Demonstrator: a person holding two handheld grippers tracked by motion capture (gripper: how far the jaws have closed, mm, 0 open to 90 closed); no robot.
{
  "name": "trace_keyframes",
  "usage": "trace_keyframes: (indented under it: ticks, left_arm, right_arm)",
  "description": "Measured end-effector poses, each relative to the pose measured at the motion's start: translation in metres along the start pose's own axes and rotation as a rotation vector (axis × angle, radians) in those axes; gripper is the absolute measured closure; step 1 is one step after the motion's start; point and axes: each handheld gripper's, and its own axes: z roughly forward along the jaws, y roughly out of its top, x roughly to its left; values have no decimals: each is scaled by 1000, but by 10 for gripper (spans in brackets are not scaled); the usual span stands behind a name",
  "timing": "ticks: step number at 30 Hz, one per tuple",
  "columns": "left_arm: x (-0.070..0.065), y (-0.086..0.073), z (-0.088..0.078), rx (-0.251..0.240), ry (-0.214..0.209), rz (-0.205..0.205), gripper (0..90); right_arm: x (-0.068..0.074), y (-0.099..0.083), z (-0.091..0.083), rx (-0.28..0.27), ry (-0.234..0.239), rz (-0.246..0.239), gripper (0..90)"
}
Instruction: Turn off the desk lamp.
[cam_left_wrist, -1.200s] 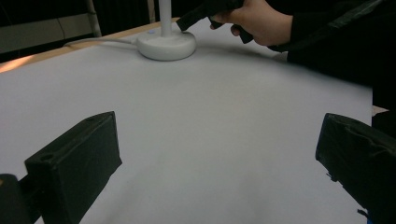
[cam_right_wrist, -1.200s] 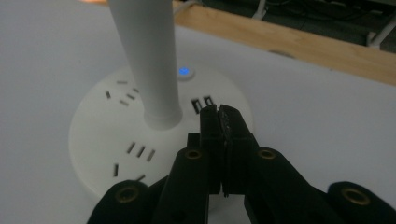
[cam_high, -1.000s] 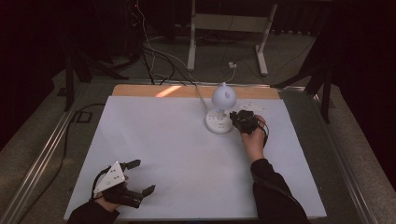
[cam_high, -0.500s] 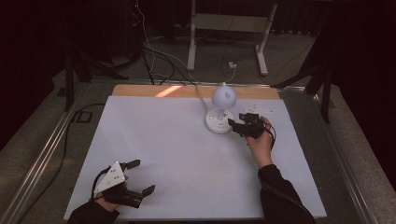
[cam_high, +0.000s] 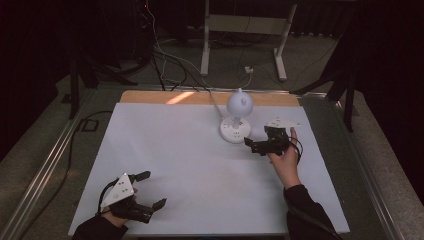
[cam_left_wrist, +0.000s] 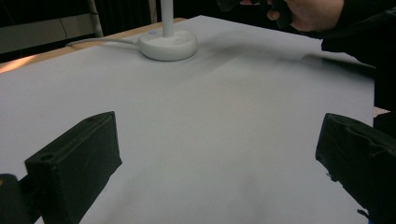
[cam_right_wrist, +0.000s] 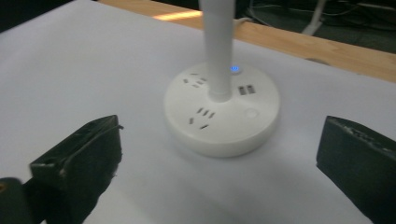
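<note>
A: Starting at the left, what lies there?

B: The left gripper (cam_high: 150, 190), black and blocky with a grey three-cornered plate on top, sits at the near left of the matt white table sheet (cam_high: 175, 150); its jaws stand wide apart with nothing between them; in the left gripper view the square, dull pads (cam_left_wrist: 77, 158) frame bare sheet.

A: And in the middle?

B: The white plastic desk lamp with a round, flat base (cam_high: 235, 130) stands toward the far edge, right of centre, just before the light wooden strip (cam_high: 200, 97); a slim tube rises to a rounded head (cam_high: 239, 103); the smooth base carries socket slots, a small round button and a blue light (cam_right_wrist: 234, 69); a white cable (cam_left_wrist: 100, 43) leaves it.

A: The right side?

B: The right gripper (cam_high: 257, 146), also black, is held just right of the base, near it but apart; its jaws have just been opening and stand wide, with nothing clamped; its own view looks between them at the base (cam_right_wrist: 224, 116).
</note>
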Motion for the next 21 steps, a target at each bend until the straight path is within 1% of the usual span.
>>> trace_keyframes:
  ticks: [1,5,6,9,11,12,14,16,17,21]
  left_arm:
    - [0,0,0,1,1,3,5]
    - [0,0,0,-3,1,-1,5]
    - [0,0,-1,-3,2,0,5]
    - [0,0,0,-5,-1,0,5]
    - [0,0,0,-4,-2,-2,5]
    - [0,0,0,-1,-2,1,5]
    - [-1,0,0,-2,-5,3,5]
    - [-1,0,0,-3,-4,2,5]
    - [-1,0,0,-2,-4,3,5]
    - [-1,1,0,-3,-5,5,5]
  right_arm:
    - [0,-1,-2,0,13,1,0]
    - [3,-6,-10,-8,36,-10,0]
    - [3,-7,-13,-13,33,-11,0]
    - [5,-12,-20,-5,38,-21,0]
    - [7,-15,-27,-19,51,-19,0]
    - [9,-17,-30,-13,55,-19,0]
    - [12,-21,-36,-10,48,-34,0]
    - [14,-27,-45,-7,62,-29,0]
    - [14,-27,-45,-7,62,-29,0]
    - [17,-35,-58,-6,70,-25,0]
